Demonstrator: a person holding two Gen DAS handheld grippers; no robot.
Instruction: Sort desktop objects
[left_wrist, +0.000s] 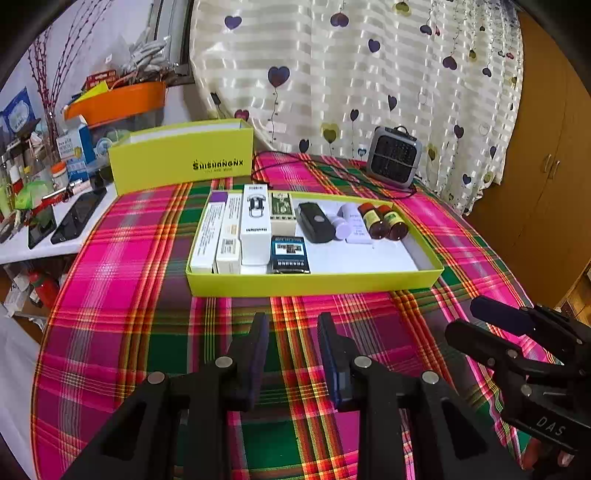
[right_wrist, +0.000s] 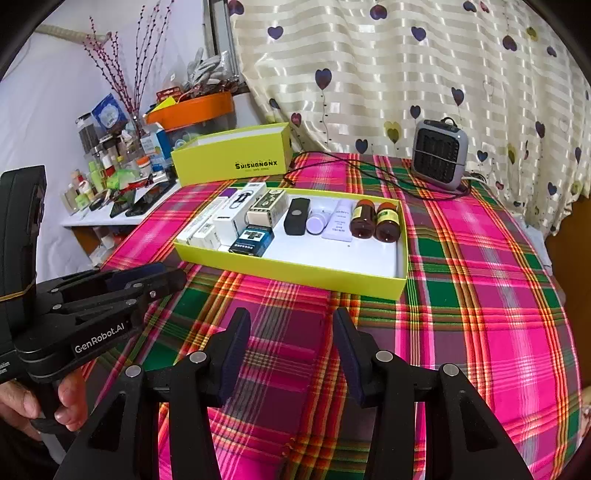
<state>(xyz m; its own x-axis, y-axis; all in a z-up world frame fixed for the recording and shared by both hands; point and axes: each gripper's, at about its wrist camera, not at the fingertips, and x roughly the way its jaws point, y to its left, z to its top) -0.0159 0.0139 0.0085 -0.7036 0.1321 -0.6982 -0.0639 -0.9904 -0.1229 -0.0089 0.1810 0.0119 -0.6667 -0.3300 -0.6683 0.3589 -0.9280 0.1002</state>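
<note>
A shallow yellow-green tray (left_wrist: 314, 284) (right_wrist: 291, 267) lies on the plaid tablecloth ahead of both grippers. In it lie white cartons (left_wrist: 254, 225) (right_wrist: 232, 218) at the left, a dark blue packet (left_wrist: 290, 254) (right_wrist: 251, 240), a black case (left_wrist: 316, 221) (right_wrist: 296, 216), a white tube (left_wrist: 356, 225) (right_wrist: 338, 221) and two brown bottles (left_wrist: 384, 221) (right_wrist: 375, 221). My left gripper (left_wrist: 293, 321) (right_wrist: 173, 275) hovers open over the cloth in front of the tray, nothing between its fingers. My right gripper (right_wrist: 291, 317) (left_wrist: 465, 315) stands open beside it, also holding nothing.
A yellow-green box (left_wrist: 183, 158) (right_wrist: 232, 155) stands behind the tray. A grey fan heater (left_wrist: 394, 157) (right_wrist: 439, 155) with a black cord sits at the back right. A cluttered side shelf (left_wrist: 44, 206) (right_wrist: 110, 199) lies to the left. A hand (right_wrist: 40, 402) holds the left gripper's handle.
</note>
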